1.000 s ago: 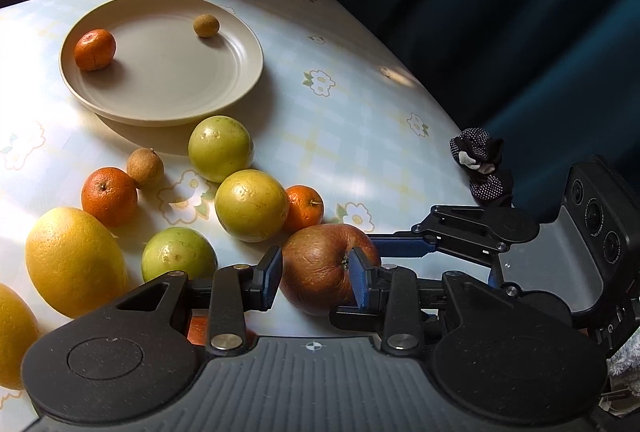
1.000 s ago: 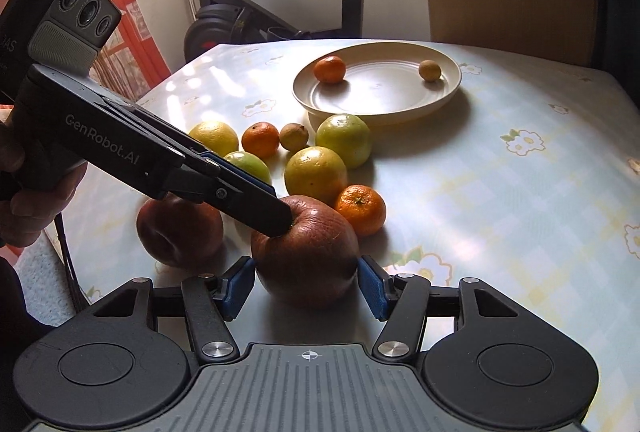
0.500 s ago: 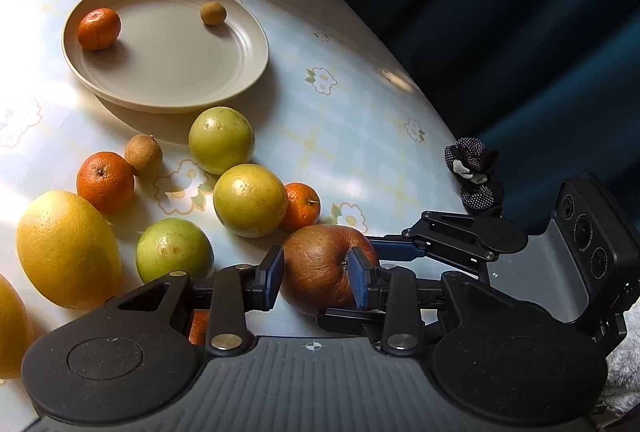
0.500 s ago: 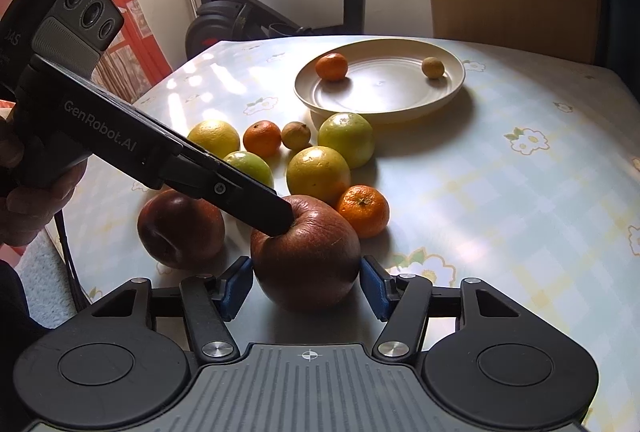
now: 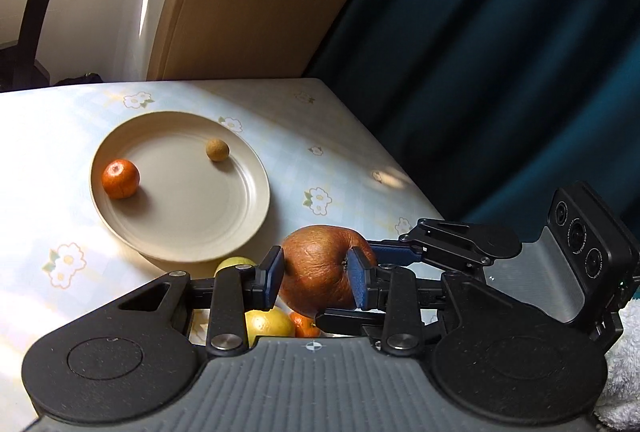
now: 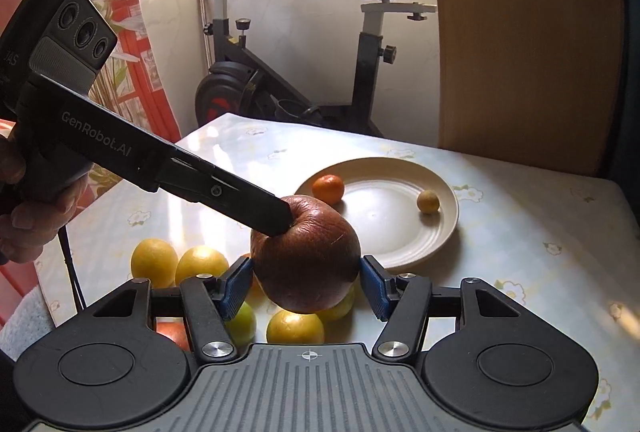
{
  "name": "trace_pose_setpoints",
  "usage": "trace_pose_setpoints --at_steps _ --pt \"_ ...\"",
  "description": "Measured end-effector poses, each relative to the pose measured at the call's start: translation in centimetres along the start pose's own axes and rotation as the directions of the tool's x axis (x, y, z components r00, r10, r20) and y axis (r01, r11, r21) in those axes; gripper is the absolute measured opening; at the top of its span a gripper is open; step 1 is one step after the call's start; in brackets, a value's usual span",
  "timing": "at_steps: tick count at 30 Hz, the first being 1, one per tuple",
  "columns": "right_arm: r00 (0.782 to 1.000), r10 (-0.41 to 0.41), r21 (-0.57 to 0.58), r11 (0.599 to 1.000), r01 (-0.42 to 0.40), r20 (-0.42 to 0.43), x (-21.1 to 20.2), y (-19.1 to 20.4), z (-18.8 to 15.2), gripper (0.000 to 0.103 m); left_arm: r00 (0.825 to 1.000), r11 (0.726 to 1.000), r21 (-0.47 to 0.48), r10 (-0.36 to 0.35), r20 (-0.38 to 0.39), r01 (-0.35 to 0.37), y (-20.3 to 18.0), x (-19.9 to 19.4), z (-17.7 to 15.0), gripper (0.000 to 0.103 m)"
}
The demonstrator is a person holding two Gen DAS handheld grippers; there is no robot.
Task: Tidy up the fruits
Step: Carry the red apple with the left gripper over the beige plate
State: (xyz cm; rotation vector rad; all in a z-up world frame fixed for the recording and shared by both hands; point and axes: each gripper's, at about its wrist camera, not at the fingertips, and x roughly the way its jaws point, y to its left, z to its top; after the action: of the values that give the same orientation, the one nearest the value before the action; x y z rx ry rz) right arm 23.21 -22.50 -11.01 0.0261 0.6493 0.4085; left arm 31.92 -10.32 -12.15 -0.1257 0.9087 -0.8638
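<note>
A wrinkled red-brown apple (image 5: 316,272) (image 6: 306,256) hangs above the table, gripped from two sides. My left gripper (image 5: 316,276) is shut on it, blue pads on its flanks. My right gripper (image 6: 306,286) is shut on the same apple; in the left wrist view its fingers (image 5: 400,252) reach in from the right. One left finger (image 6: 256,208) presses the apple's top in the right wrist view. Beyond lies a beige plate (image 5: 180,200) (image 6: 380,216) with a mandarin (image 5: 120,179) (image 6: 328,188) and a small brown fruit (image 5: 217,150) (image 6: 427,201).
Several yellow and green citrus fruits (image 6: 202,264) (image 5: 268,324) and a second red apple (image 6: 172,334) lie on the table under the grippers. An exercise bike (image 6: 360,72) and a wooden panel (image 6: 520,32) stand behind. A dark curtain (image 5: 500,72) borders the table's right edge.
Both grippers have risen together with the apple, lifting it off the table. The loose fruits have dropped low in view and the plate now sits nearer the middle.
</note>
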Motion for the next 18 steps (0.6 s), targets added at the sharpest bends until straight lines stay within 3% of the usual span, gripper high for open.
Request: trace_pose_setpoints --at_steps 9,18 --pt "1.000 0.006 -0.019 1.000 -0.007 -0.011 5.6 -2.0 3.8 0.055 0.996 0.996 -0.007 0.084 0.033 -0.084 2.7 1.0 4.3 0.036" --pt "0.998 0.010 -0.039 0.999 -0.012 -0.068 12.5 -5.3 5.9 0.055 0.994 0.987 -0.125 0.103 0.032 -0.098 8.6 4.4 7.0 0.035"
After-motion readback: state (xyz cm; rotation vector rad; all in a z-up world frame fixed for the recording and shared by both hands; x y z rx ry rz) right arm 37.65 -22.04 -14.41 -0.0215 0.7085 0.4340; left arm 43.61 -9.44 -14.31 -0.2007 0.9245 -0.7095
